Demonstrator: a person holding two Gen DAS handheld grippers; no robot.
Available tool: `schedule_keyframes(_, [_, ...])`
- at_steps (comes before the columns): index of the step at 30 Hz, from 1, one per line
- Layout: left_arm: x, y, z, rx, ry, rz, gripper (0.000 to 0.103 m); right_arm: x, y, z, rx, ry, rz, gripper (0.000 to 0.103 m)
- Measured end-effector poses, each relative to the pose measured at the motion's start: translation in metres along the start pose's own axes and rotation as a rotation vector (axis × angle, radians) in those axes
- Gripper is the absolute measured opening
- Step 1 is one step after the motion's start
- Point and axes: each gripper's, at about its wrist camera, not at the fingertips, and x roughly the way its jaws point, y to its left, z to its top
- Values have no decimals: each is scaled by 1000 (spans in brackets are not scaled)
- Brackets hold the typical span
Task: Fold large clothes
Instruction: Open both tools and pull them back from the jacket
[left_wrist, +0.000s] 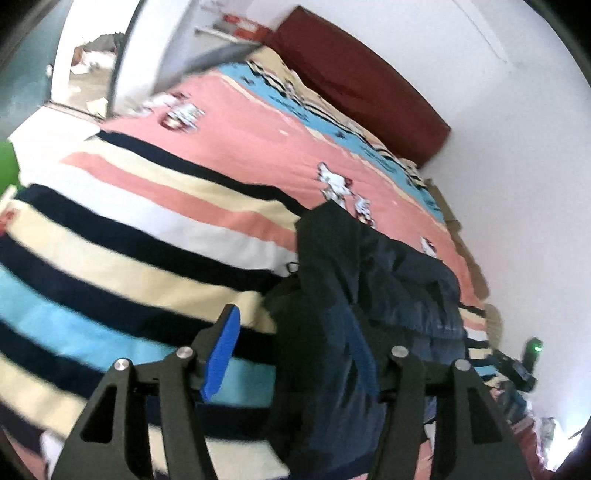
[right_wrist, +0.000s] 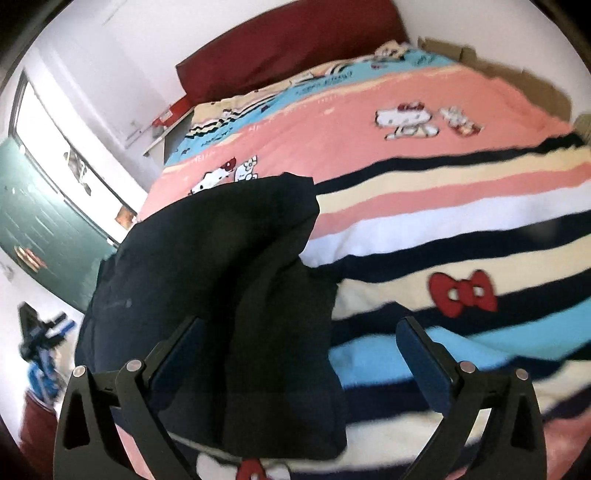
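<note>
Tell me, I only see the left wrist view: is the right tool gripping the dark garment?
Observer: No. The right tool is wide open, with nothing pinched between its pads.
Operator: Where does the garment sit relative to it?
Observer: The dark garment lies under one finger; the other finger is over the bare striped blanket.

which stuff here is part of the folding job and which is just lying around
Part of the job:
- dark garment
- left gripper
- right gripper

Just lying about:
- striped cartoon blanket, the surface the garment lies on
- red headboard cushion
- green door
- cardboard along the wall
</note>
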Motion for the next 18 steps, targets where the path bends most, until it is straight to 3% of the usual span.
schedule_keyframes(8, [-69,-42,-65,88,-99,148,56,-60,48,-53,-88,-65,-71,102])
schedule_keyframes(11, [-80,-62,-101,144,-123,222,56,-75,68,-85,-120,-82,-110,103])
schedule_keyframes(18, [-80,-100,-171,173,-125,270,57,-98,112,-141,-203,-157,-181,103])
